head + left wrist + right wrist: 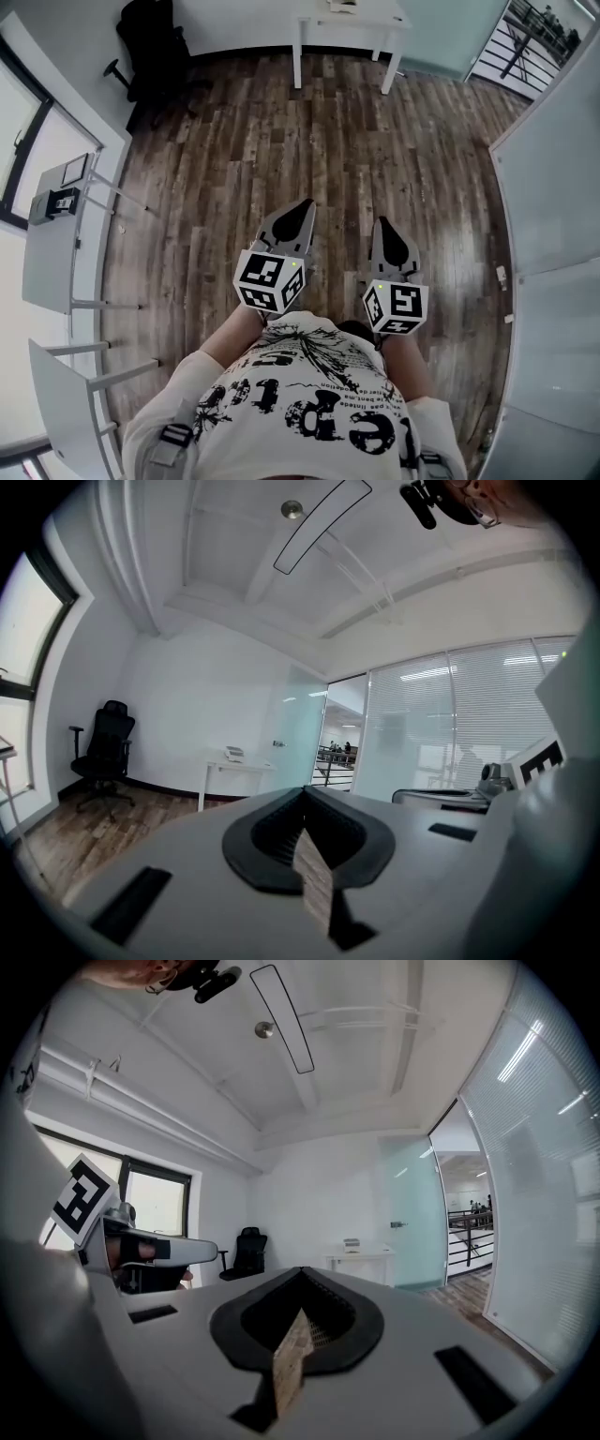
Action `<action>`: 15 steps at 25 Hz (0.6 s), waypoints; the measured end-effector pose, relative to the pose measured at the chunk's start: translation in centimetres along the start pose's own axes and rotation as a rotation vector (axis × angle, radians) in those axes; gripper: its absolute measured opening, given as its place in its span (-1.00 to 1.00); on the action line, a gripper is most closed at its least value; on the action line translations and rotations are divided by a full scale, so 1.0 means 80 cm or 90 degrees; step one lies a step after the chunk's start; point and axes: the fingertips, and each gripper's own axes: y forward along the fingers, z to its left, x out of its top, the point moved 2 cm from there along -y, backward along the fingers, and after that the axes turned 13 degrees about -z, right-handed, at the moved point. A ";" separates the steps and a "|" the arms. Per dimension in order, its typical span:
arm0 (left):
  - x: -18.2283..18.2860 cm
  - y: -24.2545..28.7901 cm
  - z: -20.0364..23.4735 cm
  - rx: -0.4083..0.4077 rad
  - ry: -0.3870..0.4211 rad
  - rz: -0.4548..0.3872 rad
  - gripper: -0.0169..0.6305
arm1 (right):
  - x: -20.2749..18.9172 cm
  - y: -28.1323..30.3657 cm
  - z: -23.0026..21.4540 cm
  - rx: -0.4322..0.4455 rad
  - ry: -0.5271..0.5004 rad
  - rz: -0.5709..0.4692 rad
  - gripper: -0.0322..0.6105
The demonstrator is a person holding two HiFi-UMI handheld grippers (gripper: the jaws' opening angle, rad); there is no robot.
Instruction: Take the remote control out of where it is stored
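Note:
No remote control shows in any view. In the head view I hold both grippers close in front of my body, side by side above the wooden floor. The left gripper points forward with its jaws together and nothing between them. The right gripper is level with it, also shut and empty. In the left gripper view the left gripper has its dark pads meeting at the tip. The right gripper view shows the right gripper the same way, and the left gripper's marker cube at its left.
A white table stands at the far wall with a small thing on it. A black office chair sits in the far left corner. White folding desks line the left wall. A frosted glass partition runs along the right.

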 end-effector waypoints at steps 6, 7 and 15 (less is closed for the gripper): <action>-0.009 0.048 0.030 0.019 0.008 0.007 -0.92 | -0.024 0.063 -0.025 0.010 0.024 0.021 -0.90; -0.010 0.059 0.033 0.025 0.012 0.007 -0.92 | -0.026 0.076 -0.033 0.016 0.028 0.021 -0.90; -0.033 0.189 0.038 0.076 0.011 0.002 -0.92 | -0.038 0.185 -0.127 0.079 0.046 0.022 -0.90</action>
